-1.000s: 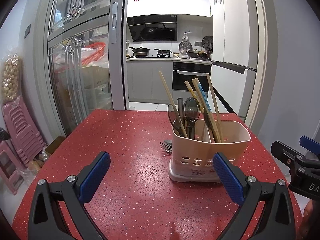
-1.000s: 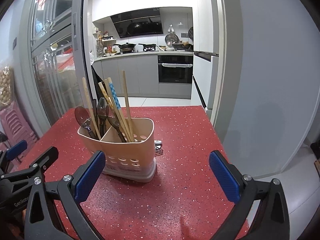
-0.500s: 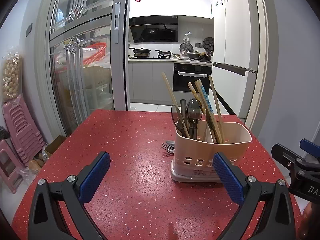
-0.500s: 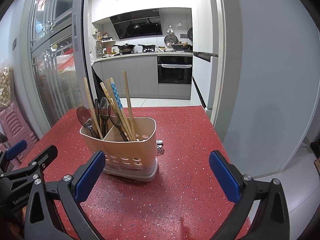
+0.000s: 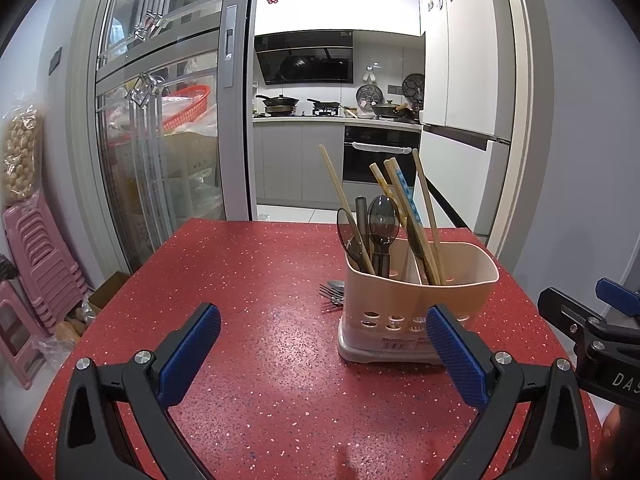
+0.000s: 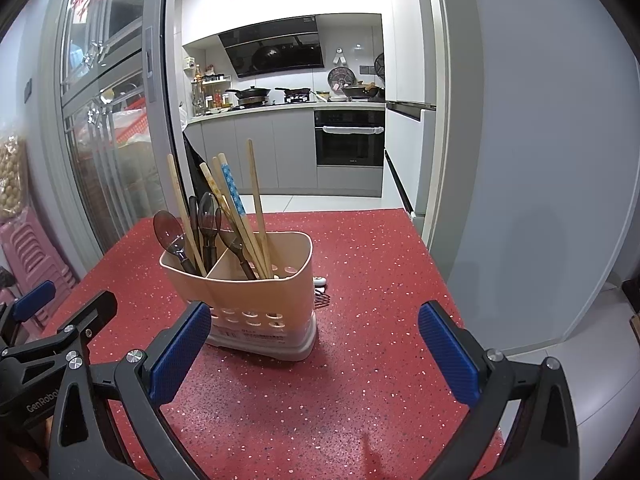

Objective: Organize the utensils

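Observation:
A beige two-compartment utensil holder (image 5: 420, 312) (image 6: 256, 300) stands on the red speckled table (image 5: 248, 320) (image 6: 360, 264). Dark plastic spoons (image 5: 383, 220) (image 6: 170, 232) and wooden chopsticks (image 5: 424, 200) (image 6: 256, 196) stick up out of it. A metal fork (image 5: 331, 293) (image 6: 322, 299) lies flat on the table behind the holder, mostly hidden. My left gripper (image 5: 322, 348) hovers open in front of the holder, to its left. My right gripper (image 6: 316, 350) is open too, with the holder just beyond its left finger. Nothing is between either pair of fingers.
A glass sliding door (image 5: 160, 128) stands left of the table, with pink stacked stools (image 5: 36, 256) beside it. A grey wall (image 6: 540, 160) rises past the table's right edge. The kitchen (image 5: 340, 120) lies beyond the far edge.
Both views have shifted slightly. The holder looks a little nearer in the right wrist view and sits a little further right in the left one. Both grippers stay open and empty.

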### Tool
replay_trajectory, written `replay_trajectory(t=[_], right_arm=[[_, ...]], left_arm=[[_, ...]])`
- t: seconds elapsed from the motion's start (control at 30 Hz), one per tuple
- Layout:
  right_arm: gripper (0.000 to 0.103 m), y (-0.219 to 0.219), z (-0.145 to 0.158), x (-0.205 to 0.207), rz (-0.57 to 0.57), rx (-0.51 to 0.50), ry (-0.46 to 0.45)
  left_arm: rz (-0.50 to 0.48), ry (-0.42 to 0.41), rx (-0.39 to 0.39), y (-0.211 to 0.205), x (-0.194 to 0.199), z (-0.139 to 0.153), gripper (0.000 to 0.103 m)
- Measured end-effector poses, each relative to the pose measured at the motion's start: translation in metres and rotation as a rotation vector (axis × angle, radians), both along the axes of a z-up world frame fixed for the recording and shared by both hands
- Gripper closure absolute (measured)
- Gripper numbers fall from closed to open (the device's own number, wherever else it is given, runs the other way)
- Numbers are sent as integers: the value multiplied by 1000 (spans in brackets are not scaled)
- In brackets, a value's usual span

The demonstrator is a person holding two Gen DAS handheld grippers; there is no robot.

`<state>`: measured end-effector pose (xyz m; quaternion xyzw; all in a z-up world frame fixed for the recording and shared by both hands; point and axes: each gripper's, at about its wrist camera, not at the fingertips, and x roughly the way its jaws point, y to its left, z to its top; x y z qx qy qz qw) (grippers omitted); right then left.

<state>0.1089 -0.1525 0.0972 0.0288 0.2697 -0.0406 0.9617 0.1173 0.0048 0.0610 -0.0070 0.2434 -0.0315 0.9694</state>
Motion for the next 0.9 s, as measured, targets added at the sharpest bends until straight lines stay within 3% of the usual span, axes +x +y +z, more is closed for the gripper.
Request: replay_trajectory(t=[0.9], right_arm=[[0, 1, -2, 1, -1, 4, 4]], left_arm=[[-6, 14, 7, -1, 3, -1, 0]])
